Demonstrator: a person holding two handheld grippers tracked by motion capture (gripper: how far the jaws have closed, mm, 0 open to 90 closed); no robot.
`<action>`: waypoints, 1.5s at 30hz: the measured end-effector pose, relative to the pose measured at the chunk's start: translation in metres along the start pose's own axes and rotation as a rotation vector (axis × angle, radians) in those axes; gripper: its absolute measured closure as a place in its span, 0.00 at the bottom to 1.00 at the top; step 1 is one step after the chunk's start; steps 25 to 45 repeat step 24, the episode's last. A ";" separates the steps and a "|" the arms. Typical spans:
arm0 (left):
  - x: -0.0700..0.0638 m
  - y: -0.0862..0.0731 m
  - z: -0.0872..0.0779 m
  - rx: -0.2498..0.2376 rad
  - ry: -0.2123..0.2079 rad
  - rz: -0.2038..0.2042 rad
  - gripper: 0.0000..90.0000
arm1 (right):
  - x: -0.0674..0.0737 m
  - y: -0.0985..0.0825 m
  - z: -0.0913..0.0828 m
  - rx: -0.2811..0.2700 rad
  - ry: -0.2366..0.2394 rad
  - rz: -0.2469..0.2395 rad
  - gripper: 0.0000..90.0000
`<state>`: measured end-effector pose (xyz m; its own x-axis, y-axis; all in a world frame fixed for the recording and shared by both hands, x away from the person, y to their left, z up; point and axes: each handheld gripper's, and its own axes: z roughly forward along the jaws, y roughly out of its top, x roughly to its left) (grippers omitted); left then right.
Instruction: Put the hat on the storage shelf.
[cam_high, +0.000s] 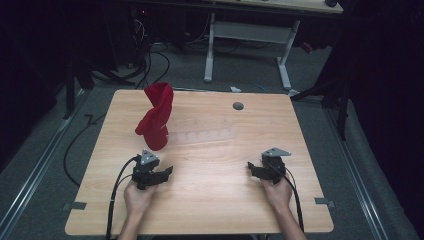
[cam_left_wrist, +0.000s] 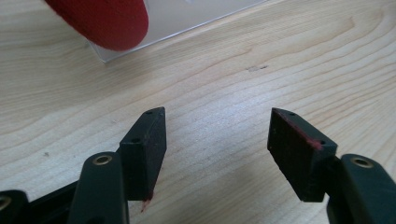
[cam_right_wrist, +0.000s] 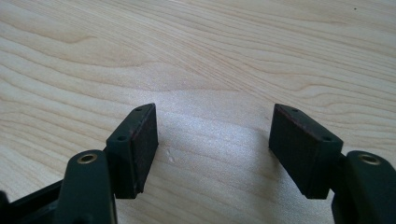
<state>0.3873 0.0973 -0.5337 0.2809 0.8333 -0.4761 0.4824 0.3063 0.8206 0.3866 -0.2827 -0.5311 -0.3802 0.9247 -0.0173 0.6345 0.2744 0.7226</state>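
Observation:
A red cloth (cam_high: 155, 119) stands bunched up on the left part of the wooden table (cam_high: 210, 200), its lower end on a clear plastic tray (cam_high: 205, 134). The left gripper view shows the cloth's rounded end (cam_left_wrist: 105, 21) lying over a corner of the tray (cam_left_wrist: 187, 21). My left gripper (cam_high: 167, 171) rests low on the table just in front of the cloth, open, nothing between its pads (cam_left_wrist: 149, 149). My right gripper (cam_high: 251, 167) sits on the table at the right, open over bare wood, its pads (cam_right_wrist: 299, 147) apart.
A grey round cap (cam_high: 238, 106) sits in the tabletop near the far edge. Beyond the table stand a white desk frame (cam_high: 250, 45) and loose cables (cam_high: 150, 60) on the floor. Cables trail from both grippers toward the near edge.

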 end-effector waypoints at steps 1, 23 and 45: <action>0.000 -0.001 0.001 -0.001 0.004 0.006 0.42 | 0.000 0.000 0.000 0.000 0.000 0.000 0.37; -0.004 -0.014 0.012 0.018 0.024 0.083 0.30 | 0.000 0.000 0.000 0.000 0.000 0.000 0.37; -0.004 -0.013 0.012 0.019 0.023 0.083 0.29 | 0.000 0.000 0.000 0.000 0.000 0.000 0.37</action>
